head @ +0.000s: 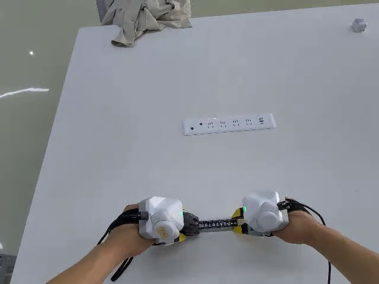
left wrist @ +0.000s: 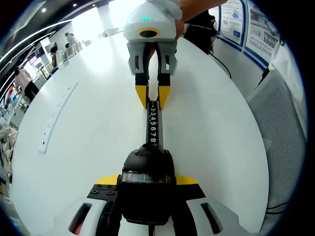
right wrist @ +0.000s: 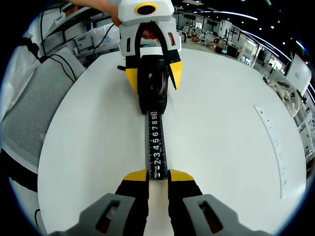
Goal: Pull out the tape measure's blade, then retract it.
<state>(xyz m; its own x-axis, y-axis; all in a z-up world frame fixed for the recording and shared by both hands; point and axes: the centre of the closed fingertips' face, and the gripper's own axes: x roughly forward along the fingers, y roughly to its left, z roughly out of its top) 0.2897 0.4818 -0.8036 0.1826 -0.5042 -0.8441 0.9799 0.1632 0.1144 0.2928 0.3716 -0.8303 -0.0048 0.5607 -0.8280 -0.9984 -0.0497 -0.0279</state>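
Note:
A black tape measure case (head: 190, 223) lies low over the white table (head: 177, 83) near its front edge. My left gripper (head: 183, 226) is shut on the case (left wrist: 147, 184), its yellow tips on both sides. A short length of black blade (head: 218, 224) with white numbers runs from the case to my right gripper (head: 238, 220). In the right gripper view, my right gripper (right wrist: 157, 174) is shut on the blade's end (right wrist: 156, 142), and the case (right wrist: 152, 83) sits in the left gripper (right wrist: 153, 78) facing it. The left gripper view has the right gripper (left wrist: 153, 98) pinching the blade (left wrist: 153, 125).
A white power strip (head: 229, 124) lies mid-table beyond the grippers. A crumpled beige cloth (head: 148, 18) hangs over the far left edge, and a small grey object (head: 359, 25) sits far right. A grey mesh chair (left wrist: 283, 142) stands beside the table.

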